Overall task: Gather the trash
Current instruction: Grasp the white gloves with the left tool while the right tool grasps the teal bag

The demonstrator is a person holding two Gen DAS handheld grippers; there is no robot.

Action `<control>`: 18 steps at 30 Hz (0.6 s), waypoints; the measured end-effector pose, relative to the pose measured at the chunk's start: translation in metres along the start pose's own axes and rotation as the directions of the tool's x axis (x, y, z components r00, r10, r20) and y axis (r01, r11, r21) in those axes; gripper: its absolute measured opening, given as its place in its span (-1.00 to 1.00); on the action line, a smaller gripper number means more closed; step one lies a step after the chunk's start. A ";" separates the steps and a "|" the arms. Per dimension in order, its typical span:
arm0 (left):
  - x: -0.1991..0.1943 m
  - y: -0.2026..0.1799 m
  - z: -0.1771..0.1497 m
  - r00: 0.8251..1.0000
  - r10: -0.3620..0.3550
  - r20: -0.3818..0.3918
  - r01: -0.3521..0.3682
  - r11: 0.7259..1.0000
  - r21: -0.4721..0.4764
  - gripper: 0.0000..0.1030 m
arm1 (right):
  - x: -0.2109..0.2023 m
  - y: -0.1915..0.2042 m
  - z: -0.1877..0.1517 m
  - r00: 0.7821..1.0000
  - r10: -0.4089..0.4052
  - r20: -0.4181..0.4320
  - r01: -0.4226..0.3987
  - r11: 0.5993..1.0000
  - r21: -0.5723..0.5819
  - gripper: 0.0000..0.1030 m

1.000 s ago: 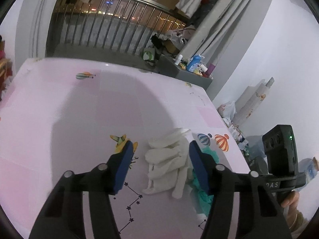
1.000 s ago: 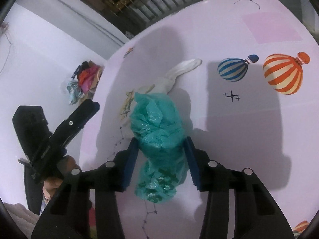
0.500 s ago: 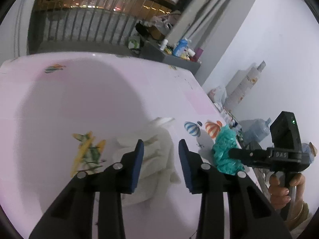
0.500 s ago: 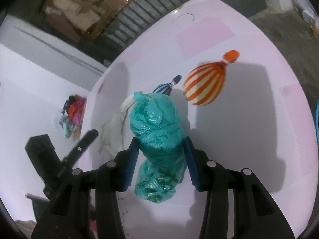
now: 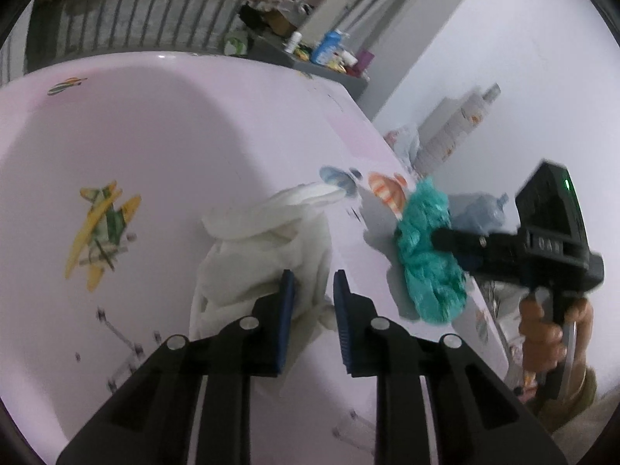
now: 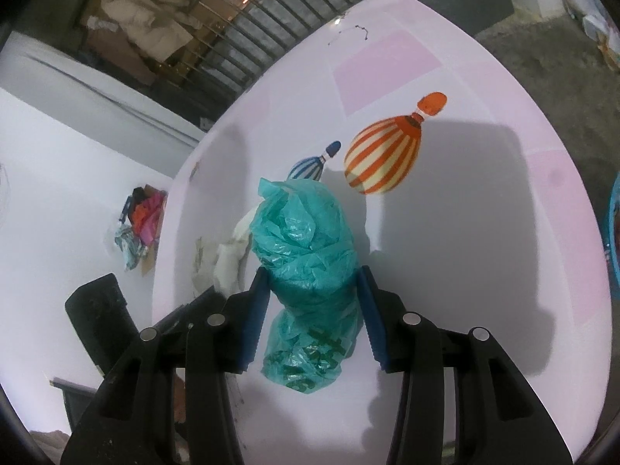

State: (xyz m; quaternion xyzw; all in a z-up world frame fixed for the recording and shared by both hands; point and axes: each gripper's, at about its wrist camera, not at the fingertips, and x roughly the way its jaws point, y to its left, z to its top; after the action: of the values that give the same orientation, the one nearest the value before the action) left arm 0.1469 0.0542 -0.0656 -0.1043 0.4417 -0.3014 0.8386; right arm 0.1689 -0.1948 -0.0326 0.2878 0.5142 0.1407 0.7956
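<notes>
- My left gripper [image 5: 313, 294] points down at a heap of white gloves [image 5: 267, 255] lying on the pink table [image 5: 162, 147].
- Its jaws have just been closing, and a fold of the white gloves is between the blue pads [image 5: 287, 302]. The left pad touches the cloth. I cannot tell if the right pad presses it yet, as a thin gap shows there.
- The gloves sit just beside a yellow and green plane picture [image 5: 101, 228] printed on the table.
- My right gripper [image 6: 314, 310] is squeezed on a crumpled green plastic bag [image 6: 306, 255]. Both of its blue pads press into the sides of the bag.
- The bag sticks out above and below the pads. Its lower end has dark green printing on it.
- In the left view I see that same green bag [image 5: 428, 255] held up near the right edge of the table, with a hand [image 5: 542, 329] gripping the black handle of the right tool.
- Under the bag, on the table, are an orange striped balloon picture [image 6: 383, 159] and a small blue striped balloon picture [image 6: 310, 164].
- In the right view, the white gloves [image 6: 232, 255] peek out to the left of the bag, and a black part of my left tool [image 6: 97, 310] shows lower left.
- Far back there is a metal railing [image 5: 128, 19], and a grey shelf with bottles [image 5: 329, 48] stands past the table's end.
- A pile of colourful stuff [image 6: 143, 217] lies on the floor by the white wall.
</notes>
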 end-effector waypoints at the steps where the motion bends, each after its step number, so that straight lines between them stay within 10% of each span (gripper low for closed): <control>1: -0.002 -0.003 -0.004 1.000 -0.002 -0.012 0.002 1.000 0.011 -0.61 | 0.001 0.002 -0.001 1.000 -0.004 -0.003 0.004 1.000 -0.006 -0.16; 10: -0.028 -0.035 -0.049 0.992 -0.015 -0.123 0.021 0.998 0.052 -0.61 | -0.019 0.003 -0.025 0.996 -0.076 -0.040 0.073 0.995 -0.074 -0.15; 18: -0.041 -0.060 -0.047 0.993 0.112 -0.031 -0.105 0.979 0.177 -0.40 | -0.021 0.009 -0.021 0.986 -0.169 0.004 0.169 0.981 -0.095 0.09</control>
State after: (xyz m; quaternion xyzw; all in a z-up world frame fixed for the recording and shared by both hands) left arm 0.0669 0.0356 -0.0393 0.0002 0.4355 -0.2950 0.8505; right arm 0.1415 -0.1918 -0.0183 0.2047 0.5312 0.0977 0.8163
